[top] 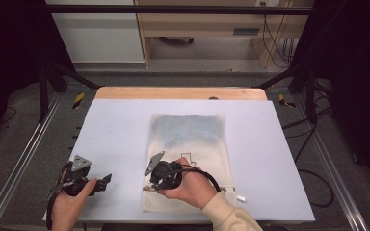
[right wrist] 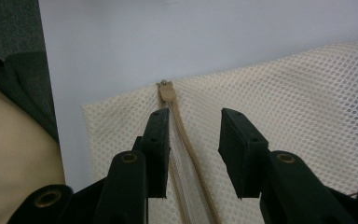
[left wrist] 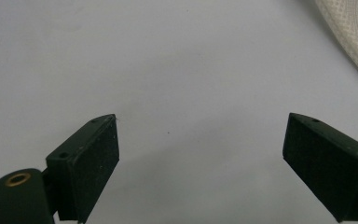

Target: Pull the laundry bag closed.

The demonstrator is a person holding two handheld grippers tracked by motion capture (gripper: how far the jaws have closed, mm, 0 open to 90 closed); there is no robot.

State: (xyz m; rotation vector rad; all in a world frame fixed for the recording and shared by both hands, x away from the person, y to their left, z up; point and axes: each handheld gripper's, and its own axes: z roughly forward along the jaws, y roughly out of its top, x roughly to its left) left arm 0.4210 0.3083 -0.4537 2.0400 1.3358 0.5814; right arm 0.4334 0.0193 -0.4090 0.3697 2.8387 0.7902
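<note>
A cream mesh bag (top: 188,139) lies flat on the pale table (top: 115,125), its far half tinted blue-grey. My right gripper (top: 150,185) sits low over the bag's near left corner. In the right gripper view a tan zipper (right wrist: 179,116) runs along the mesh bag (right wrist: 307,93) up to its end stop (right wrist: 166,88). My right gripper (right wrist: 193,114) straddles that zipper with a gap between the jaws, and the pads do not press on it. My left gripper (top: 107,180) rests near the table's front left. Its jaws stand wide over bare table, left gripper (left wrist: 200,123), with the bag's edge (left wrist: 354,37) off to one side.
A small white tag (top: 241,197) lies by the bag's near right corner. A wooden strip (top: 180,93) borders the table's far edge. Metal frame rails (top: 24,159) run along both sides, and cables (top: 318,183) lie on the floor to the right.
</note>
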